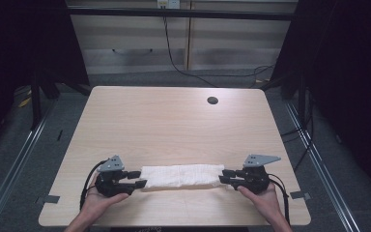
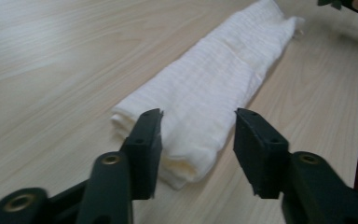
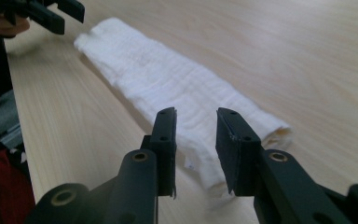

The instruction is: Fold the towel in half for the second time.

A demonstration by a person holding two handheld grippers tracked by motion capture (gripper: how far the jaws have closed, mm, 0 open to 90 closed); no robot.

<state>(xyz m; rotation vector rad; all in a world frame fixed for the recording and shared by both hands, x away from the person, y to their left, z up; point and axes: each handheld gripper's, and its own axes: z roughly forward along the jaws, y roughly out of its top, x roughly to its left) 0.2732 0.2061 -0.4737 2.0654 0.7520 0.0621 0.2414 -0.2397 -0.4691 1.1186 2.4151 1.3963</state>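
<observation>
A white cloth (image 1: 181, 175), folded into a long narrow strip, lies flat near the front edge of the wooden table (image 1: 174, 121). My left gripper (image 1: 137, 179) is at the cloth's left end. In the left gripper view its jaws (image 2: 198, 126) stand apart, with the cloth's end (image 2: 191, 154) lying between and just beyond them, and the pads are not pressing on it. My right gripper (image 1: 223, 177) is at the right end. Its jaws (image 3: 196, 126) are also apart, just above that end of the cloth (image 3: 168, 79).
A round cable hole (image 1: 212, 100) sits at the table's far right. Behind the table stand pale cabinets (image 1: 183, 43), and a black cable (image 1: 174, 58) runs down to the floor. Metal rails (image 1: 14, 159) run along the floor on both sides.
</observation>
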